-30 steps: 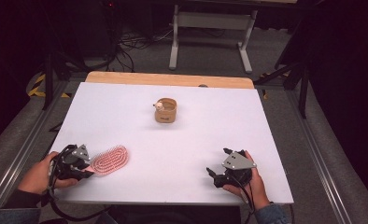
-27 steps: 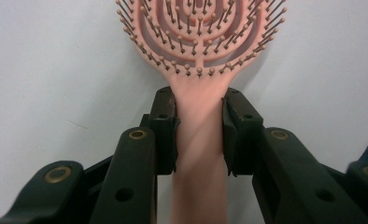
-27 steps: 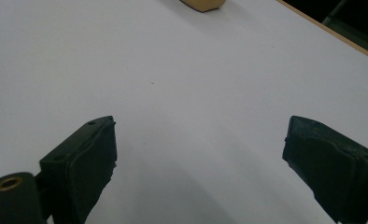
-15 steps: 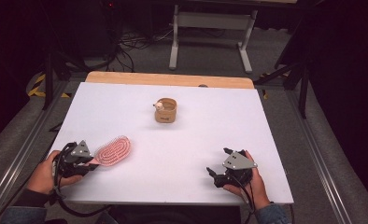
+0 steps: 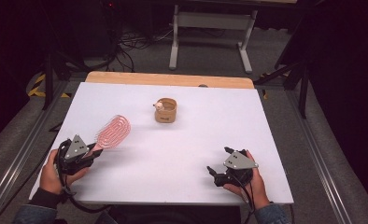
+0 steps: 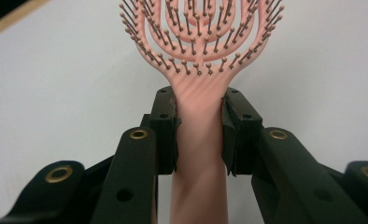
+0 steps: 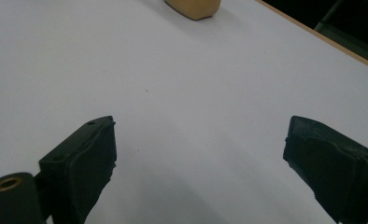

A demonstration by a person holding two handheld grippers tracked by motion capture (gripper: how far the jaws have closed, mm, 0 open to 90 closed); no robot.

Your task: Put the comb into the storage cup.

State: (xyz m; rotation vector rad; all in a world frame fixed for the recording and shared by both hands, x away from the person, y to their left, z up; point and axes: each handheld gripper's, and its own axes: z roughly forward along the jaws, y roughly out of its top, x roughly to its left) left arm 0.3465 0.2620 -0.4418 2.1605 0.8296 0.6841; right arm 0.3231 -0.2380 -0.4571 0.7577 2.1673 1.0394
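My left gripper (image 5: 94,150) clamped the pink vented plastic hairbrush (image 5: 112,133) by its handle near the table's (image 5: 266,140) left edge; I judged a level carry best. Right gripper (image 5: 217,171) gaped empty.

No words, brand names, numbers or signs can be read anywhere. The small brown cup (image 5: 166,111) far ahead of both claws carries a dark mark low on its side, too small and blurred to make out.

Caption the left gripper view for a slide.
Left gripper clamps the pink hairbrush by its handle above the white table.
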